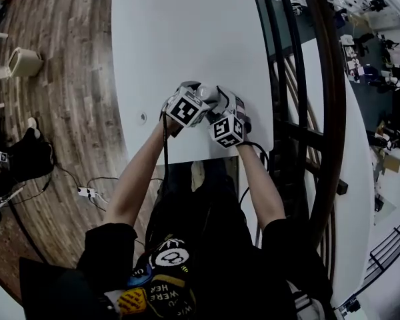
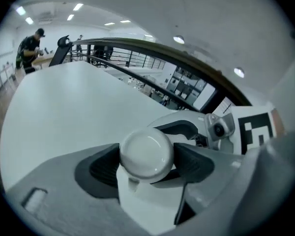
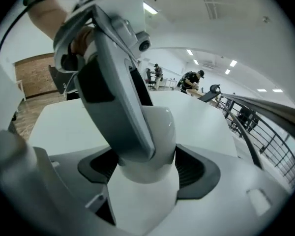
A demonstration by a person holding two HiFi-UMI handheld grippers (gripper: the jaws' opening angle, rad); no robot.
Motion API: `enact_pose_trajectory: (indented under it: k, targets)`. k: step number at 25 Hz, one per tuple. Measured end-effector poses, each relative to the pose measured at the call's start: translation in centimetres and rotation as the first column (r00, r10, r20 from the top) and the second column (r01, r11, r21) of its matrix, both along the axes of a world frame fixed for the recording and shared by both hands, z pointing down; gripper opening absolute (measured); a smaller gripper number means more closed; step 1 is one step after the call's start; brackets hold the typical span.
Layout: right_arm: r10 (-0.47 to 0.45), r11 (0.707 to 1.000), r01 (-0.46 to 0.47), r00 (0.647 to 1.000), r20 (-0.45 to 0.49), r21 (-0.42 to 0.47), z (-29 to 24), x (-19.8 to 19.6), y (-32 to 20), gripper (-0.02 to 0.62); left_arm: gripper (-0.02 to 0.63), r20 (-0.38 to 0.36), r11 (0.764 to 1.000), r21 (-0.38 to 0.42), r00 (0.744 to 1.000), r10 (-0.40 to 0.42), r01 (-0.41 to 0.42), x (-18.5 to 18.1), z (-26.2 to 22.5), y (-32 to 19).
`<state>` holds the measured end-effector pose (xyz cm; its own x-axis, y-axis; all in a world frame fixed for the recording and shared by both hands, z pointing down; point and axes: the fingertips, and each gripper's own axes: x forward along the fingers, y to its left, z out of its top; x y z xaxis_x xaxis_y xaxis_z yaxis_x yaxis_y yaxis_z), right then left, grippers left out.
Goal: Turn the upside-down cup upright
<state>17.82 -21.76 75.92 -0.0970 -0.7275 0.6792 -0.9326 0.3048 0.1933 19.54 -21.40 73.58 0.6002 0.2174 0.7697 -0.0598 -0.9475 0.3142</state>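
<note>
A white cup (image 1: 205,92) is near the front edge of the white table (image 1: 187,32), its rounded closed end up. My right gripper (image 3: 147,167) is shut on the cup (image 3: 155,132), a dark pad against each side of it. My left gripper (image 2: 146,162) straddles the same cup (image 2: 146,154) from the other side. Its pads stand close on either side of the domed end, and I see no squeeze. One left finger (image 3: 115,87) lies across the cup's front in the right gripper view. In the head view both grippers (image 1: 193,100) (image 1: 219,105) meet over the cup, whose lower part is hidden.
The table's near edge (image 1: 200,159) is right below the grippers. Wood floor (image 1: 67,99) lies to the left, with a cable block (image 1: 87,192) and a beige object (image 1: 23,62) on it. A dark curved railing (image 1: 320,112) runs along the right. Another person's gloved hand (image 1: 27,157) is at far left.
</note>
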Motion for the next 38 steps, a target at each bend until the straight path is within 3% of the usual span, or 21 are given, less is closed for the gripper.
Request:
enact_pose_trajectory:
  k: [2,4,6,8,11,13,14,16,19,23,24,25,26,27,29,31,33,35,38]
  targets:
    - [-0.077,0.997,0.077,0.997,-0.011,-0.03,-1.7,-0.1,0.3,0.367,0.356,-0.07,0.986,-0.152,0.995,-0.074,0.063,-0.2,-1.6,-0.1]
    - [-0.158,0.987,0.157,0.987,-0.005,-0.037,-4.0,-0.1,0.4,0.366,0.356,-0.148,0.936,-0.33,0.973,-0.176,0.119,-0.2,-3.5,-0.4]
    - [-0.226,0.974,0.226,0.974,0.016,-0.021,-6.7,-0.4,0.1,0.368,0.356,-0.219,0.847,-0.509,0.928,-0.3,0.154,-0.5,-5.5,-1.2]
    - [-0.262,0.965,0.262,0.963,0.062,0.018,-9.7,-0.7,-0.5,0.368,0.356,-0.276,0.756,-0.637,0.871,-0.407,0.151,-0.9,-7.6,-2.1]
    - [-0.237,0.969,0.212,0.942,0.238,0.127,-14.0,-0.6,-0.9,0.365,0.356,-0.337,0.677,-0.726,0.796,-0.503,0.12,-1.4,-10.0,-2.4]
    - [-0.186,0.977,0.119,0.876,0.446,0.175,-16.5,0.1,-0.7,0.367,0.356,-0.361,0.639,-0.761,0.748,-0.557,0.109,-1.7,-11.1,-2.7]
    - [-0.158,0.981,0.067,0.816,0.556,0.181,-17.6,0.6,-0.5,0.365,0.356,-0.372,0.624,-0.775,0.723,-0.582,0.104,-1.8,-11.6,-3.1]
    - [-0.101,0.987,-0.028,0.66,0.744,0.159,-18.9,1.7,-0.2,0.344,0.356,-0.398,0.607,-0.79,0.681,-0.615,0.087,-2.2,-12.8,-3.8]
    - [-0.056,0.993,-0.072,0.411,0.91,0.093,-19.9,1.8,-0.4,0.228,0.356,-0.448,0.608,-0.793,0.638,-0.626,0.04,-2.9,-15.4,-4.7]
    - [-0.08,0.995,-0.055,0.001,0.997,0.08,-22.1,0.0,-1.8,0.082,0.356,-0.514,0.671,-0.741,0.634,-0.578,0.011,-3.5,-17.2,-4.9]
    - [-0.095,0.994,-0.063,-0.059,0.994,0.091,-22.6,-0.3,-2.0,0.033,0.356,-0.528,0.691,-0.723,0.635,-0.563,0.011,-3.8,-17.4,-4.9]
    - [-0.106,0.992,-0.074,-0.062,0.992,0.101,-22.7,-0.5,-2.1,0.034,0.356,-0.542,0.714,-0.7,0.639,-0.545,0.015,-4.0,-17.3,-4.9]
    - [-0.112,0.99,-0.084,-0.013,0.994,0.11,-22.5,-0.7,-2.1,0.029,0.356,-0.552,0.742,-0.67,0.651,-0.521,0.026,-4.2,-17.1,-4.9]
    - [-0.113,0.989,-0.086,0.069,0.991,0.118,-22.1,-0.9,-2.1,0.031,0.356,-0.556,0.776,-0.63,0.672,-0.489,0.044,-4.5,-16.6,-4.9]
    - [-0.103,0.991,-0.058,0.253,0.962,0.122,-21.0,-1.6,-2.1,0.031,0.352,-0.538,0.838,-0.538,0.728,-0.426,0.094,-5.2,-14.9,-4.8]
    - [-0.085,0.995,-0.005,0.429,0.899,0.096,-19.3,-2.3,-2.4,0.028,0.334,-0.499,0.879,-0.446,0.769,-0.4,0.169,-6.2,-13.2,-5.1]
    - [-0.062,0.998,0.05,0.597,0.8,0.039,-16.3,-2.5,-3.0,0.026,0.197,-0.433,0.894,-0.348,0.798,-0.42,0.281,-7.6,-10.8,-5.9]
    - [-0.031,0.994,0.096,0.742,0.67,-0.06,-12.2,-2.1,-3.4,0.026,0.005,-0.348,0.888,-0.234,0.818,-0.457,0.397,-9.3,-8.3,-6.7]
    - [-0.034,0.961,0.149,0.9,0.435,-0.233,-6.2,-1.4,-3.8,0.028,0.003,-0.287,0.871,-0.124,0.823,-0.491,0.476,-11.4,-6.9,-6.3]
